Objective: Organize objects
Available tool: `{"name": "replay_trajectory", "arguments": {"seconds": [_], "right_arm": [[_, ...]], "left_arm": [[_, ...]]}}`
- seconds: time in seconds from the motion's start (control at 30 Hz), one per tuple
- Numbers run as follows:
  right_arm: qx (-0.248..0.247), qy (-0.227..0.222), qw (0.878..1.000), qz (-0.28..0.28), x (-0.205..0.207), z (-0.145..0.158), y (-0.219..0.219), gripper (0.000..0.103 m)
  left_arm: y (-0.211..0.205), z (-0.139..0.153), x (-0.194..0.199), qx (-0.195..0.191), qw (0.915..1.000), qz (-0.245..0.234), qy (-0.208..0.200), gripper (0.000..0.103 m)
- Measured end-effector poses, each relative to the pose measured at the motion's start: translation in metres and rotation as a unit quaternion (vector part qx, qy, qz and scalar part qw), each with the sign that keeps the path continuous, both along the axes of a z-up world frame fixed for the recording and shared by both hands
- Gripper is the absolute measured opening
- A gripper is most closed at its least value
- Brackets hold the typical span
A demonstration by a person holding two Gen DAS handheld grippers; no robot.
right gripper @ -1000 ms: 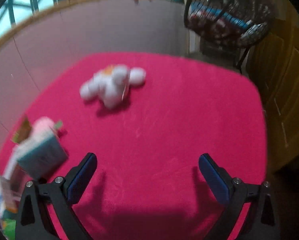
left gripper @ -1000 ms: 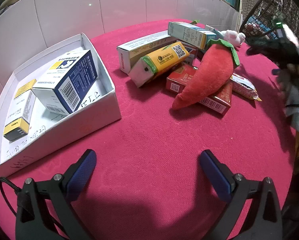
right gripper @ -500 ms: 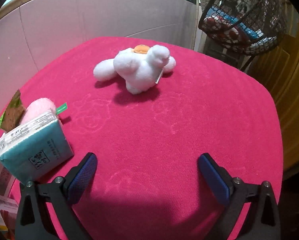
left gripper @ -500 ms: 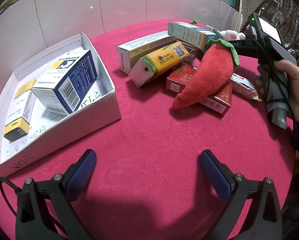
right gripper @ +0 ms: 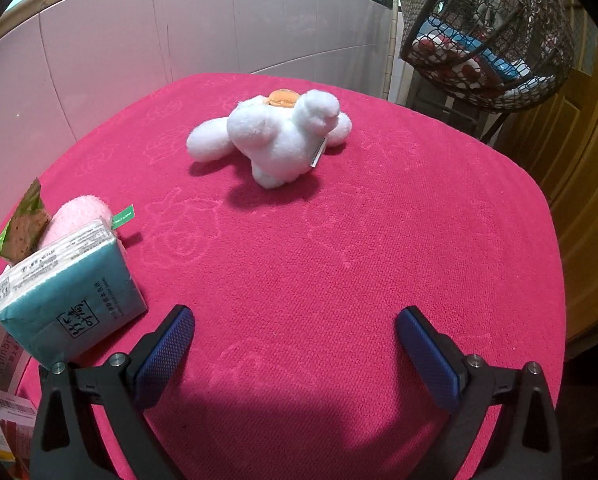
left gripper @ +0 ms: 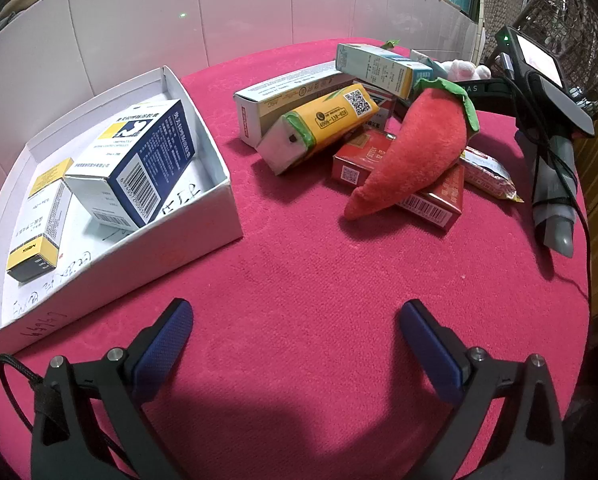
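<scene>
Both claws stand wide apart and hold nothing: the left gripper (left gripper: 295,332) over bare red terry cloth (left gripper: 307,280), the right gripper (right gripper: 295,336) likewise. A white cardboard tray (left gripper: 203,216) at left holds a blue box (left gripper: 139,164) and a yellow-ended box (left gripper: 39,224). Right of it, glossy cartons pile under a plush red chili (left gripper: 411,152). A fluffy white toy (right gripper: 275,136) lies far off, alone; a soft teal tissue pack (right gripper: 71,300) sits near left. Tiled wall (right gripper: 139,40) behind.
</scene>
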State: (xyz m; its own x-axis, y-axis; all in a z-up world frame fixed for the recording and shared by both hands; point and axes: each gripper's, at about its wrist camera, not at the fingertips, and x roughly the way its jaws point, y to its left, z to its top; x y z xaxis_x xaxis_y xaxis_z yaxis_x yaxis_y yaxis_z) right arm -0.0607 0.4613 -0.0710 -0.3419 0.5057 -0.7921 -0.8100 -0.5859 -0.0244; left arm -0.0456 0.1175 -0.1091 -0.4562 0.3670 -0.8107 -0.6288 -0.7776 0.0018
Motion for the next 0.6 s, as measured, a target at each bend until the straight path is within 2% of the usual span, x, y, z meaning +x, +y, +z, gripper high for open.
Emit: {"name": "replay_trajectory", "arguments": {"seconds": [0.6], "right_arm": [[0.001,0.0,1.0,0.0,0.0036,-0.0045,0.0076,0.103]], "left_arm": [[-0.0003,-0.0004,-0.0006,0.0,1.0,0.0,0.0,0.103]]}}
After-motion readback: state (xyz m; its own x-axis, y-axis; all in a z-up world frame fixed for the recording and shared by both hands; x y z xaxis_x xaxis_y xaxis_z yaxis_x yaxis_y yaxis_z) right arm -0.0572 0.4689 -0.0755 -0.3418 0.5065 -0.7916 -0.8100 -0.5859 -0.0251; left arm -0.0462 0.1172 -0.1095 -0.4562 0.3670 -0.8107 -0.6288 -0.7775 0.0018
